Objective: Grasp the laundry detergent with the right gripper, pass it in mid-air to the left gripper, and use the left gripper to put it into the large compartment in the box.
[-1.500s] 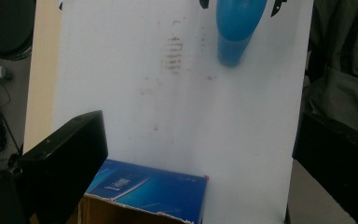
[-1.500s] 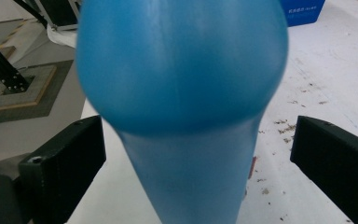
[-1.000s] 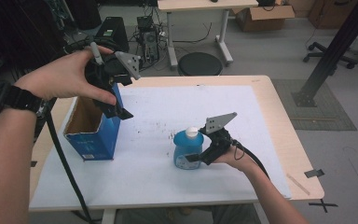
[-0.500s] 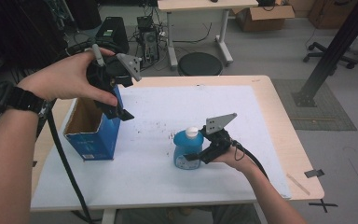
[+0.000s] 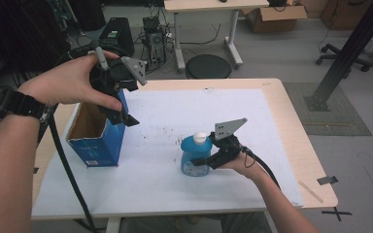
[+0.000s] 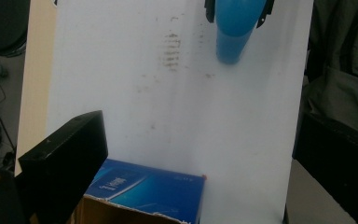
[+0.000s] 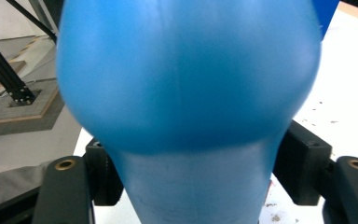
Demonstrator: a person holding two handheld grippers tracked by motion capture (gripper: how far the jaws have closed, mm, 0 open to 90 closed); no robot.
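Observation:
A blue bottle [image 5: 192,148] with a white cap stands on the white sheet near the table's front. My right gripper [image 5: 196,158] reaches it from the right. Its jaws have just been closing, and in the right gripper view both pads [image 7: 105,179] press on the narrow lower part of the bottle [image 7: 186,79]. An open blue cardboard box [image 5: 97,145] stands at the left. My left gripper [image 5: 121,114] hovers over its right wall with its jaws wide apart. In the left gripper view the box [image 6: 154,186] lies below the open left gripper [image 6: 198,126], with the bottle [image 6: 235,28] far off.
A white sheet [image 5: 175,111] covers most of the wooden table [image 5: 291,121]. Behind the table are a black round stool [image 5: 208,65] and computer cases on the floor. A black frame post [image 5: 349,53] rises at the right. Cables trail from both grippers.
The right gripper's jaws have drawn in around the blue bottle. Both hands, the box and the bottle stay where they were.

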